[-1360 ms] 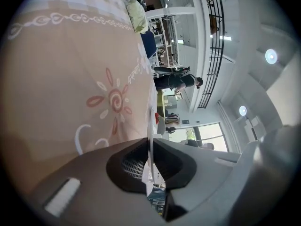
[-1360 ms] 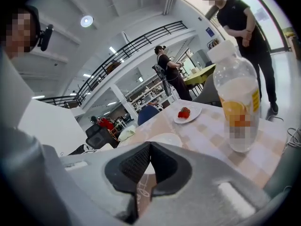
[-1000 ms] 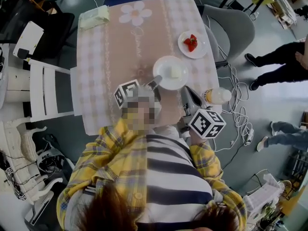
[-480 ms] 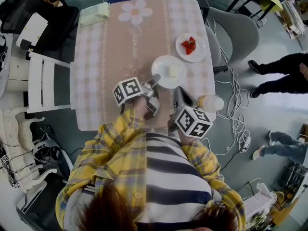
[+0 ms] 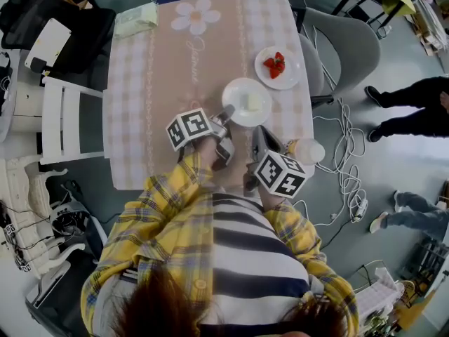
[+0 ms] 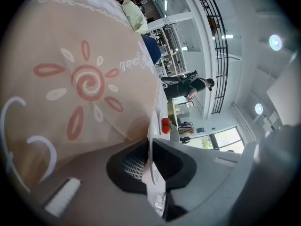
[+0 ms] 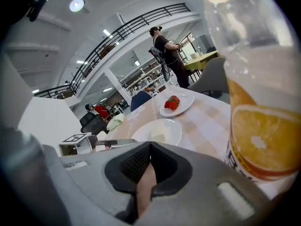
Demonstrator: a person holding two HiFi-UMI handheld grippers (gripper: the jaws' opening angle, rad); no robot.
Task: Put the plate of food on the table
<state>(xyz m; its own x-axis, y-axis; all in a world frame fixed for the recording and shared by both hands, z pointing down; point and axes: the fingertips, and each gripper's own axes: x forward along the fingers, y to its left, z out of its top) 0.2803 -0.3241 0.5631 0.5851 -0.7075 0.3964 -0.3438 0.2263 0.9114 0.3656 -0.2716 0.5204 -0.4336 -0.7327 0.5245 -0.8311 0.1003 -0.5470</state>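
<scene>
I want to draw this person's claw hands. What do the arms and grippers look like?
The left gripper and right gripper are grey with dark ribbed jaws. Each carries a white cube with black square markers. The sleeves are yellow plaid, over a dark-and-white striped shirt.

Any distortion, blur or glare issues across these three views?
Head view: sharp, even light, mild bending at edges. Left gripper view: strong fisheye, black corners, plate seen edge-on. Right gripper view: same fisheye, bottle looms close at the right edge, ceiling lamp blown out.
</scene>
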